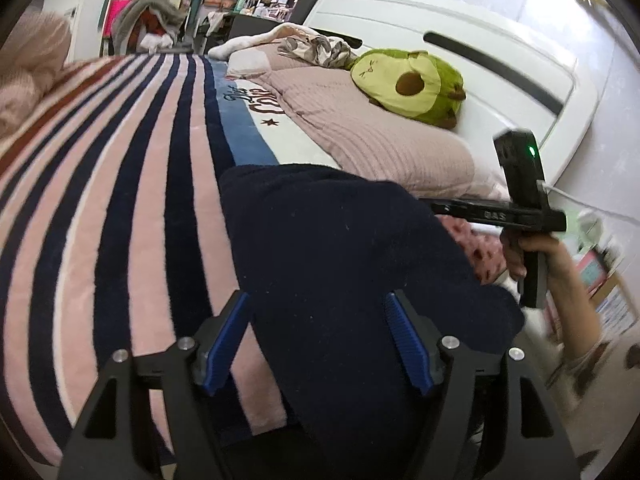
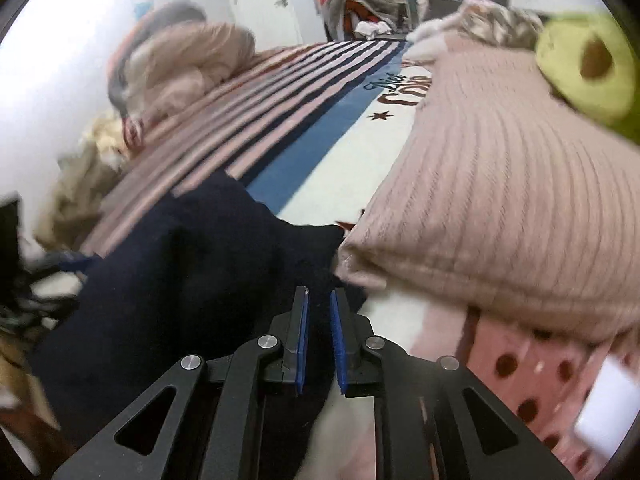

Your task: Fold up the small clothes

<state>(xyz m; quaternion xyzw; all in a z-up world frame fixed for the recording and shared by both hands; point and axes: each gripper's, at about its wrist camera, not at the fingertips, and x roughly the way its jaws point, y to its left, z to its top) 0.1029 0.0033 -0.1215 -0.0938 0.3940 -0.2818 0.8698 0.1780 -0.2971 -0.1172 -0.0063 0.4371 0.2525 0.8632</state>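
- Left wrist view: the left gripper has its blue-padded fingers well apart, with the dark navy garment bulging up between them — whether the pads press on it I cannot tell.
- Right wrist view: the right gripper has its fingers nearly together, a narrow slit between the blue pads; the navy cloth lies under and just ahead of the tips, but whether any of it is pinched I cannot tell.
- The garment lies rumpled on the bed, over the striped blanket of pink and navy bands, its far edge near the blanket's blue and white strip.
- Just beside the garment sits a ribbed pink pillow — on it rests a green avocado plush.
- A hand grips the right gripper's black handle at the right of the left wrist view.
- Under the pillow's near corner shows pink fabric with dark dots.
- Behind the pillow stands a white headboard.
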